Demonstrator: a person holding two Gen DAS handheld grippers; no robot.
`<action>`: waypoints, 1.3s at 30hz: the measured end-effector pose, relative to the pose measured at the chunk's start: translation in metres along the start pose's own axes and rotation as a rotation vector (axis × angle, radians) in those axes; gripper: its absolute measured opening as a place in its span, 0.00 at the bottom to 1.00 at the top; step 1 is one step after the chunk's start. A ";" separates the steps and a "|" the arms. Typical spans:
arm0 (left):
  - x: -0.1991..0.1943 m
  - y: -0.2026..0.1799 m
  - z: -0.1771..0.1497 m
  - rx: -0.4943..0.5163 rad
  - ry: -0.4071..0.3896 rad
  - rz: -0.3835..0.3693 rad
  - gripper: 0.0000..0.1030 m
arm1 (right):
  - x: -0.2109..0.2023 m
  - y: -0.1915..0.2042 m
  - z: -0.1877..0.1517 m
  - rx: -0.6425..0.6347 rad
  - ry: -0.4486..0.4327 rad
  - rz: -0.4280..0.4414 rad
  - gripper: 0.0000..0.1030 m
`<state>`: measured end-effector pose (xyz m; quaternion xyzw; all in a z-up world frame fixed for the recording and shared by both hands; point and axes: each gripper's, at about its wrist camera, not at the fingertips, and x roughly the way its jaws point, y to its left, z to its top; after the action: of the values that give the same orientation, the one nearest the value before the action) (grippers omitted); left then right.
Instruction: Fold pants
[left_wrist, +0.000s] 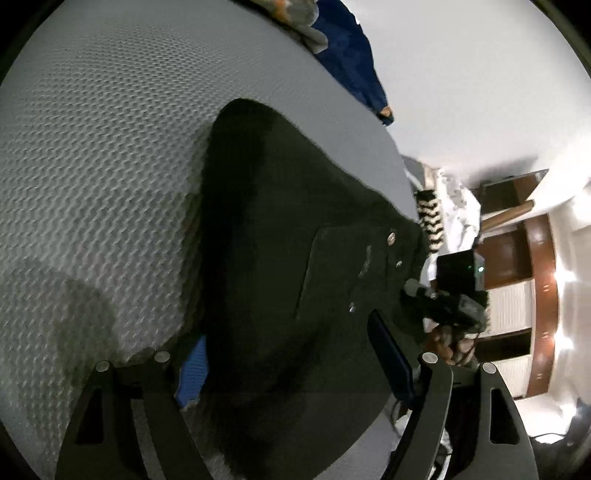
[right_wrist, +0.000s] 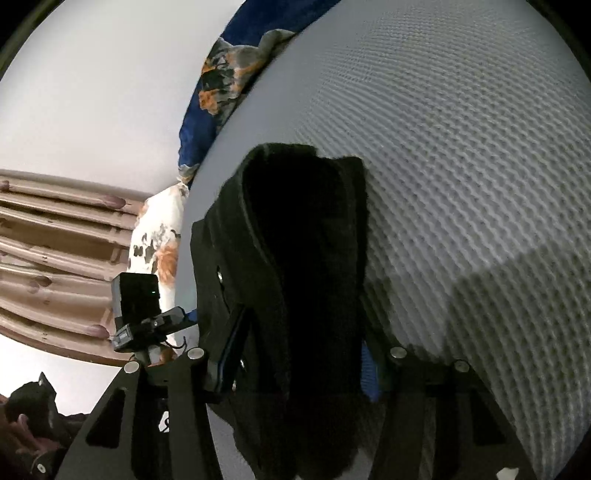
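The black pants (left_wrist: 280, 266) lie on a grey textured mattress (left_wrist: 92, 166), with metal rivets and a pocket near the waist. My left gripper (left_wrist: 291, 365) is shut on the pants at one waist corner; its blue pads (left_wrist: 192, 373) bracket the cloth. My right gripper (right_wrist: 295, 369) is shut on the pants (right_wrist: 295, 240) at the other side, with dark cloth bunched between its fingers. The right gripper also shows in the left wrist view (left_wrist: 447, 306), and the left gripper in the right wrist view (right_wrist: 147, 325), close together.
A blue and orange patterned blanket (right_wrist: 221, 81) lies at the mattress (right_wrist: 461, 166) far edge, and a white patterned pillow (right_wrist: 159, 236) beside it. A white wall, wooden furniture (left_wrist: 539, 288) and brown slats (right_wrist: 55, 258) lie beyond.
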<state>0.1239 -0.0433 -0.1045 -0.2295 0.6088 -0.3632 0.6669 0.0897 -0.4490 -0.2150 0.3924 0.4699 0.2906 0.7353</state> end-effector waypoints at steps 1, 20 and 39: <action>0.000 0.002 0.001 -0.012 -0.006 -0.018 0.76 | 0.001 0.000 0.001 0.006 -0.010 0.007 0.50; -0.055 -0.023 -0.004 0.135 -0.139 0.143 0.22 | 0.008 0.093 0.011 -0.144 -0.133 -0.056 0.22; -0.096 0.007 0.089 0.117 -0.287 0.292 0.22 | 0.102 0.141 0.118 -0.208 -0.076 -0.017 0.22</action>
<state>0.2130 0.0225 -0.0336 -0.1491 0.5124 -0.2608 0.8045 0.2291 -0.3300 -0.1131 0.3207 0.4123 0.3168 0.7917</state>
